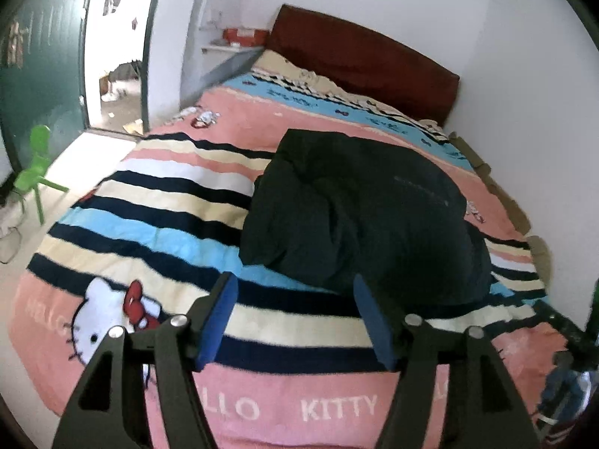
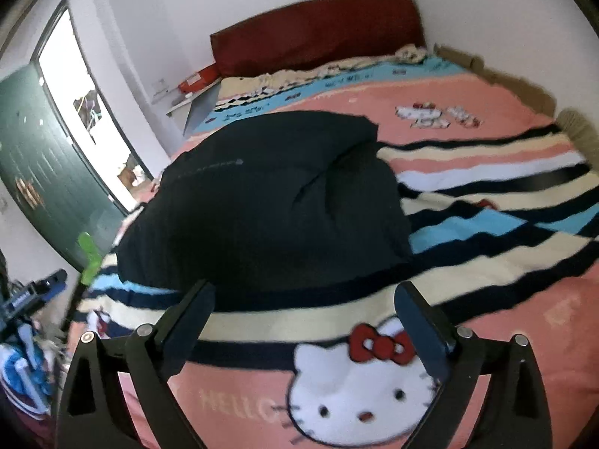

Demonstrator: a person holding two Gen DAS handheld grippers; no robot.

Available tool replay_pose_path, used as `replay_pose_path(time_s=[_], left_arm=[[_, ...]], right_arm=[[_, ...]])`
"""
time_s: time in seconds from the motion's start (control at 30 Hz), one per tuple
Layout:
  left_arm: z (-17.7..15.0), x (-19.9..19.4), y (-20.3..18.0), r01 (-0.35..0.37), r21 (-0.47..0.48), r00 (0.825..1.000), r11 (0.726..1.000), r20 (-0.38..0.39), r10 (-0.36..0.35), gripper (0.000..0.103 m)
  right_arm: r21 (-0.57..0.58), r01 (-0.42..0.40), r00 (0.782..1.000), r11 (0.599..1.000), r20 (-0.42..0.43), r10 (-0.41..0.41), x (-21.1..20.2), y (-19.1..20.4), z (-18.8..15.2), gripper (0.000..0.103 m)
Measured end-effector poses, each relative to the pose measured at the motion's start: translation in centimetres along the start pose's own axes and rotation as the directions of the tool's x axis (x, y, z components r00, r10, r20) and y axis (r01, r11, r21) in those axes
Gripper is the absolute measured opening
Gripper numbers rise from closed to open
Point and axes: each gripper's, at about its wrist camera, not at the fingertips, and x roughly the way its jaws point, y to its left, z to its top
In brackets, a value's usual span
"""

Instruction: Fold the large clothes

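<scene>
Blue-padded fingers [image 1: 219, 321] of the left gripper [image 1: 295, 292] stand wide apart above the near end of the bed, with nothing between them but the striped blanket [image 1: 157, 224] below. On the other side, the right gripper [image 2: 305, 299] is spread wide as well, its dark fingers [image 2: 419, 321] empty and framing the white cat face [image 2: 359, 385] printed on the pink band of the blanket. Neither gripper touches the cloth. Beyond both lies the black garment [image 1: 359, 209], bunched into a puffy, rounded heap with a few creases across its top, resting on the middle of the bed over the blue, cream and navy stripes. Its near edge sits just past the fingertips in both views. Behind it, a dark red headboard [image 1: 359, 56] stands against the white wall. Off to the side a green door [image 1: 41, 75] hangs open, and a green plastic chair [image 1: 35, 172] stands on the floor near it.
</scene>
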Motion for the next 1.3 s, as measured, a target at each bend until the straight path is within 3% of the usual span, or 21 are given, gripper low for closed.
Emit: replay_pose_path(time_s=[0.23,0.53,0.83,1.07,1.3], left_arm=[[-3.0,-1.5,-3.1,-0.076,0.049,0.997,0.996,0.038,0.074,0.065],[-5.2,-1.3,-6.5,-0.069,0.114,0.996,0.991,0.06,0.062,0.065],[-6.2,-2.5,-8.1,-0.085,0.162,0.992,0.983,0.106,0.068,0.065],[-7.8,-2.6,-7.8,-0.186,0.198,0.978,0.962,0.128,0.162,0.065],[-8.7,-3.2,-7.5,-0.192,0.222,0.974,0.956,0.165,0.158,0.065]], right_arm=[[-0.107,0.106,0.99,0.989,0.101,-0.095,-4.2,0.7,-2.5,0.102],[-0.188,0.181,0.973,0.965,0.176,-0.148,-7.7,1.3,-4.4,0.102],[-0.167,0.189,0.967,0.968,0.202,-0.154,-9.2,1.3,-5.0,0.102],[-0.152,0.183,0.969,0.971,0.192,-0.153,-8.8,2.6,-6.0,0.102],[-0.199,0.18,0.972,0.963,0.184,-0.144,-7.9,5.4,-7.7,0.102]])
